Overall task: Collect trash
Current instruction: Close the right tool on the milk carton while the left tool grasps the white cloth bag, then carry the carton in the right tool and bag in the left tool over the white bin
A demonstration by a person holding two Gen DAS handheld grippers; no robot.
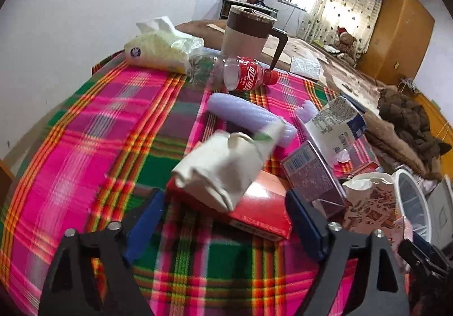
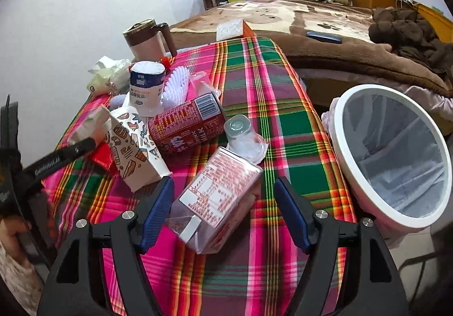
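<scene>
My left gripper (image 1: 223, 221) stands open over the plaid tablecloth (image 1: 113, 132). A flat red box (image 1: 254, 214) lies between its blue pads, and a crumpled white paper cup (image 1: 223, 168) rests blurred on top of the box; neither pad presses on them. My right gripper (image 2: 225, 211) is open around a pink-printed drink carton (image 2: 220, 191) that lies on its side. The left pad is close to the carton and the right pad stands clear of it. A white-rimmed bin (image 2: 344, 140) with a liner stands at the table's right edge.
Behind the carton lie a red milk can (image 2: 187, 123), a clear plastic cup (image 2: 243, 137), a patterned carton (image 2: 136, 151) and a blue-white bottle (image 2: 147, 83). A cola bottle (image 1: 249, 75), a tissue pack (image 1: 161, 49), a brown-lidded jug (image 1: 246, 32) and a lilac foam roll (image 1: 249, 117) sit farther back. A bed lies beyond.
</scene>
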